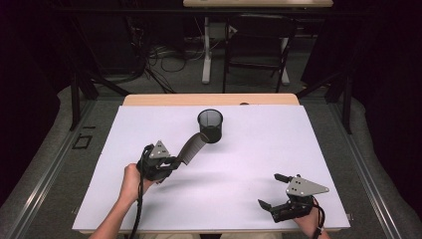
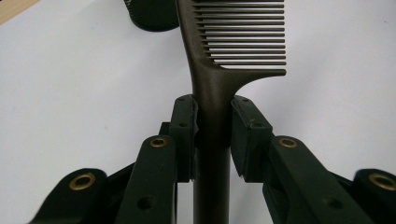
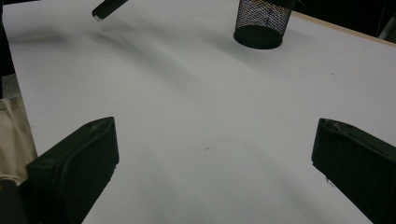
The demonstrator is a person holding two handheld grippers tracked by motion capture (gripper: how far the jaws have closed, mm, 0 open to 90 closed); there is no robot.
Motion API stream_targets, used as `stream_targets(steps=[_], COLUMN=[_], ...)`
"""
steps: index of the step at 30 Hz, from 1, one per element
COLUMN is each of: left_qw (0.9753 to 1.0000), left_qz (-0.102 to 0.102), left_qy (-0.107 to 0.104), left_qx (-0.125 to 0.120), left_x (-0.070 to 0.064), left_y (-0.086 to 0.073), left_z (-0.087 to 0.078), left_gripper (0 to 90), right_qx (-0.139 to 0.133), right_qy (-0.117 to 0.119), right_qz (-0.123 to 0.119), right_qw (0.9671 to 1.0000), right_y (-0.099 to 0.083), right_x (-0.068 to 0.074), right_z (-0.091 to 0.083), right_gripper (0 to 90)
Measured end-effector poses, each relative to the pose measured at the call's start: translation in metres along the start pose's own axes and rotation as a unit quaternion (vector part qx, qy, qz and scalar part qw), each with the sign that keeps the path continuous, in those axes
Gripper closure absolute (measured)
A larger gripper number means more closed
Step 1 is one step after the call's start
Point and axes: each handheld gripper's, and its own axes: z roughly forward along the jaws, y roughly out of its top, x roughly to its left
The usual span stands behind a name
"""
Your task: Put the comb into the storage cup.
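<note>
Nearest in the high view, the right gripper (image 1: 272, 191) rests wide apart at the table's (image 1: 259, 149) near edge; the left gripper (image 1: 175, 160) lifts a comb (image 1: 192, 145) toward the mesh cup (image 1: 210, 125). Left gripper view: jaws clamped on the comb's handle (image 2: 212, 121). Right gripper view: spread jaws, cup (image 3: 262, 21) far off. Next, I judge, tip the comb into it.

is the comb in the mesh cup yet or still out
Still out. The left gripper holds the comb by its handle, raised, its far end beside the upright mesh cup, not inside.
</note>
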Motion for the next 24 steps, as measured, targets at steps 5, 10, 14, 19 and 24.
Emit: stream_targets(steps=[5,10,14,19,24], left_qw=[1.0,0.9997,0.9997,0.9994,0.9988], left_qz=[0.001,-0.004,-0.003,-0.003,-0.008], left_qy=[0.003,0.008,0.008,0.009,0.011], left_qx=[-0.007,-0.022,-0.023,-0.032,-0.048], left_x=[-0.0001,0.0016,0.0015,0.0015,0.0027], left_y=[-0.0008,-0.003,-0.0035,-0.0039,-0.0044], left_z=[-0.0009,-0.0029,-0.0031,-0.0049,-0.0068], left_gripper=[72.0,72.1,72.0,72.0,72.1], right_qx=[0.002,0.002,0.002,0.002,0.002], right_qy=[-0.001,-0.002,-0.002,-0.003,-0.005], right_qz=[0.001,0.001,0.004,0.004,0.008], right_qw=[1.0,1.0,1.0,1.0,1.0], right_y=[0.0001,0.0001,0.0001,0.0004,0.0], right_x=[-0.0004,-0.0009,-0.0013,-0.0008,-0.0018], right_z=[0.0003,0.0008,0.0015,0.0016,0.003], right_gripper=[0.3,0.2,0.3,0.2,0.2])
